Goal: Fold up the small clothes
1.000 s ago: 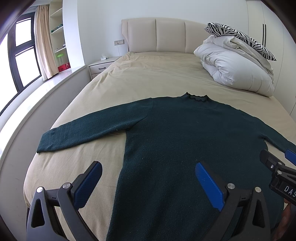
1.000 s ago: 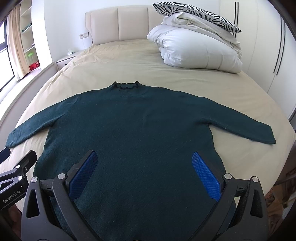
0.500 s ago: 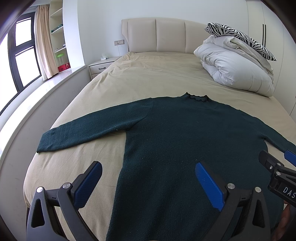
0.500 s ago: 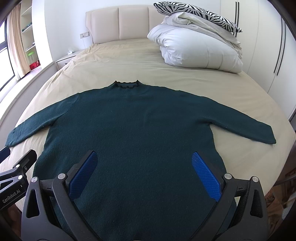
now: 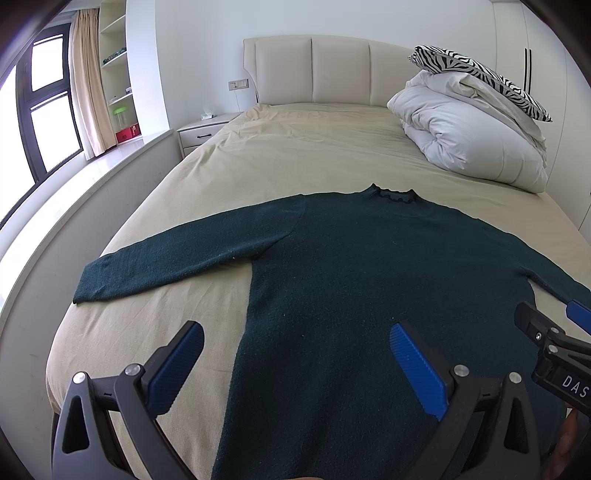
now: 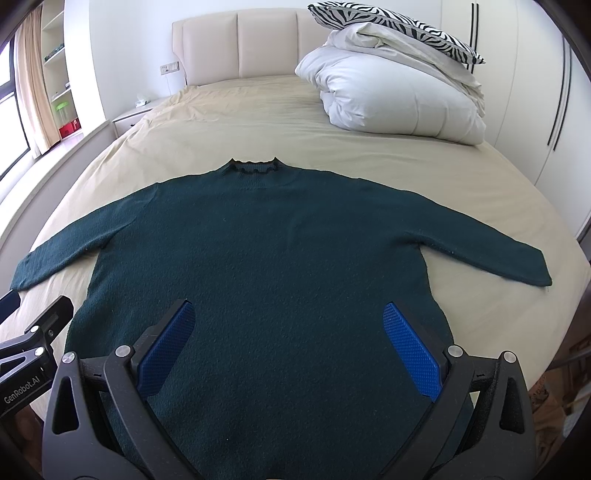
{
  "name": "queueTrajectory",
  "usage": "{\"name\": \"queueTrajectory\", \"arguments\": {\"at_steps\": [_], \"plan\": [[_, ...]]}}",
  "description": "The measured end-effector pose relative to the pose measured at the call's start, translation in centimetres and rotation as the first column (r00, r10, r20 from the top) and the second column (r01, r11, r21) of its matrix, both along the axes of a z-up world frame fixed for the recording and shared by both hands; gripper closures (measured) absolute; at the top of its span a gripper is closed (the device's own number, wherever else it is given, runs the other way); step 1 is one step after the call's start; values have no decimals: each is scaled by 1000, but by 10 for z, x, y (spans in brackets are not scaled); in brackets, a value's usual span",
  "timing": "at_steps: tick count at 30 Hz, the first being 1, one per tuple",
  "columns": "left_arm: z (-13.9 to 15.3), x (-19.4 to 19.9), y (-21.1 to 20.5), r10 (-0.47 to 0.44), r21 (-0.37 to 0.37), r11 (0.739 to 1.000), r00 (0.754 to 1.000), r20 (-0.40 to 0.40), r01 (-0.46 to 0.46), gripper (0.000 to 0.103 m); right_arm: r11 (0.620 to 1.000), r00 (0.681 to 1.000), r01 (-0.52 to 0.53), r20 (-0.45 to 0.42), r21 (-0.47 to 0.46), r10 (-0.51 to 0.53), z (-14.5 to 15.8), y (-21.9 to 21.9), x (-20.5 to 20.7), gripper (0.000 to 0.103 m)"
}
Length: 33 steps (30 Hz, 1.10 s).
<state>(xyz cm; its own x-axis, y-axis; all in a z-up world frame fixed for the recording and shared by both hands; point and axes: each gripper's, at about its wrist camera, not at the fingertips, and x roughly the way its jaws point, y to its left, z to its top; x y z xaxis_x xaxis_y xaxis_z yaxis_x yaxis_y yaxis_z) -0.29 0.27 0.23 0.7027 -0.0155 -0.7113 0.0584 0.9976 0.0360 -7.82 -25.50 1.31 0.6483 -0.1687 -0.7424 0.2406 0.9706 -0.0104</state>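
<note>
Green sweater (image 6: pixel 266 258) unmoved; both grippers seemingly still, jaws wide.

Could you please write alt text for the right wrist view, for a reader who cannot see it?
A dark green sweater lies flat on a beige bed, both sleeves spread out and collar toward the headboard. The open right gripper hovers over its lower half, holding nothing. A folded white duvet with a zebra-print pillow on top sits near the headboard.

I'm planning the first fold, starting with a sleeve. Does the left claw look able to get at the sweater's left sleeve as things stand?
Probably yes. The left claw is open, and the left sleeve lies flat and uncovered on the bed, ahead and to its left, with only bare sheet between them.
</note>
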Motion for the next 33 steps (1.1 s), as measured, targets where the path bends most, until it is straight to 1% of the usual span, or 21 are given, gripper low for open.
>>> {"name": "queueTrajectory", "arguments": {"at_steps": [7,13,17,22,24,26,28,30,31,32,33], "plan": [[0,0,0,2,-1,1000,1000,0,-2,0,1000,1000,-3,-4,-2,3,-1,1,1,0],[6,1,4,14,-6,1000,1000,2,-14,0,1000,1000,-3,-7,-2,3,-1,1,2,0],[7,-1,10,21,-32,999,1000,9,-21,0,1000,1000,-4,-9,-2,4,-1,1,2,0],[8,-6,32,33,-84,996,999,30,-30,0,1000,1000,-8,-15,-3,8,-2,1,3,0],[7,-6,50,45,-146,988,999,18,-42,0,1000,1000,-11,-20,2,11,-2,0,5,0],[4,-2,68,70,-207,976,998,0,-68,0,1000,1000,-17,-25,7,17,-3,-1,6,0],[0,2,84,71,-260,963,997,-26,-76,0,1000,999,-25,-29,6,25,-3,0,9,0],[-6,6,103,58,-347,935,996,-71,-79,0,999,999,-38,-36,1,38,-4,1,13,0],[-9,7,112,61,-382,920,995,-81,-87,0,999,998,-47,-36,2,47,-4,1,15,0],[-11,6,120,79,-393,914,994,-80,-104,0,998,998,-59,-36,4,59,-4,1,16,0],[-13,5,127,102,-388,913,992,-73,-123,0,997,997,-71,-36,6,71,-3,2,19,0]]}}
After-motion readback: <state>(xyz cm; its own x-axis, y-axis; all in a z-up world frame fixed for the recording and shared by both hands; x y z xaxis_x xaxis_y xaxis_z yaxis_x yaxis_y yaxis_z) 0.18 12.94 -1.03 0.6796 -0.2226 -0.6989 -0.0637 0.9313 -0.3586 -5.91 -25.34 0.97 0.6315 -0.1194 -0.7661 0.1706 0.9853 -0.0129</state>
